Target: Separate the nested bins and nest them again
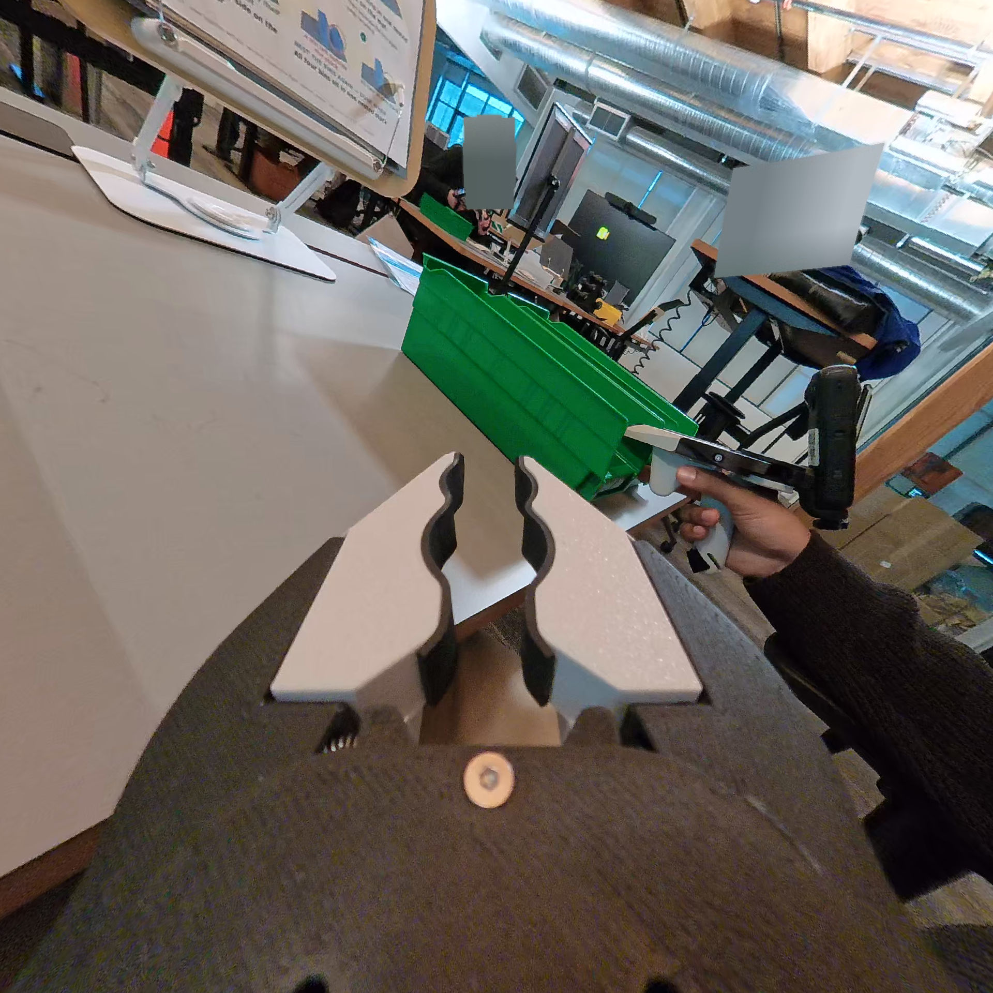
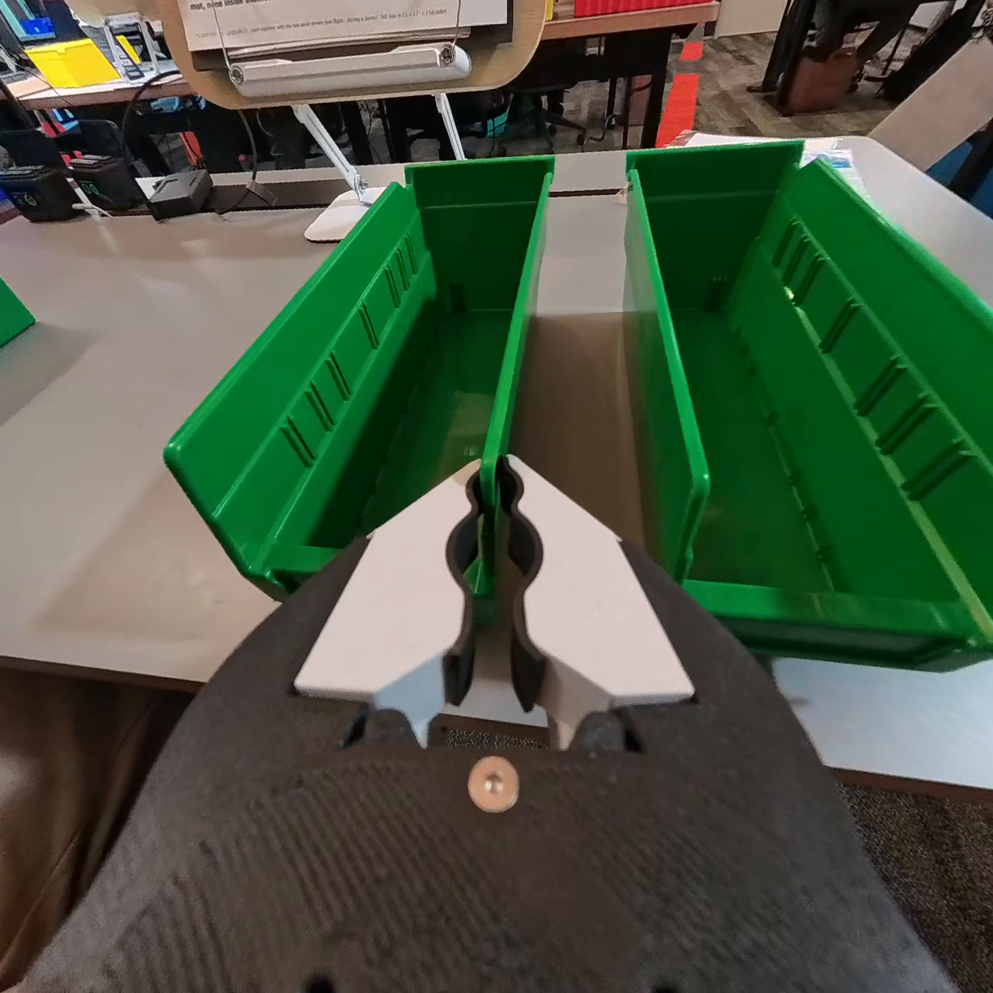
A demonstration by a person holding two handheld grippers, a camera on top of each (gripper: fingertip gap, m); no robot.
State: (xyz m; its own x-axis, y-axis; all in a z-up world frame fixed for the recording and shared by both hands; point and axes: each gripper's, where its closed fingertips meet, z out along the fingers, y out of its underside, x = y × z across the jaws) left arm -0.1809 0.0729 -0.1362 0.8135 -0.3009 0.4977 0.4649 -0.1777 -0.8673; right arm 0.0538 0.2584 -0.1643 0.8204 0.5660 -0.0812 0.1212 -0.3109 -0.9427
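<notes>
Two long green bins stand side by side on the grey table (image 2: 107, 483), open ends toward me. My right gripper (image 2: 491, 467) is shut on the right side wall of the left bin (image 2: 322, 403), at its near end. The right bin (image 2: 806, 403) stands apart across a narrow strip of table. In the left wrist view the bins (image 1: 510, 376) sit near the table's right edge, and the right gripper (image 1: 645, 435), held by a hand, pinches a near wall. My left gripper (image 1: 489, 467) is open and empty, short of the bins over the table's edge.
A document stand with a printed sheet (image 2: 344, 48) rises behind the bins on a white base (image 1: 215, 225). A corner of another green thing (image 2: 11, 317) shows at the far left. Black boxes (image 2: 37, 193) sit at the table's back left.
</notes>
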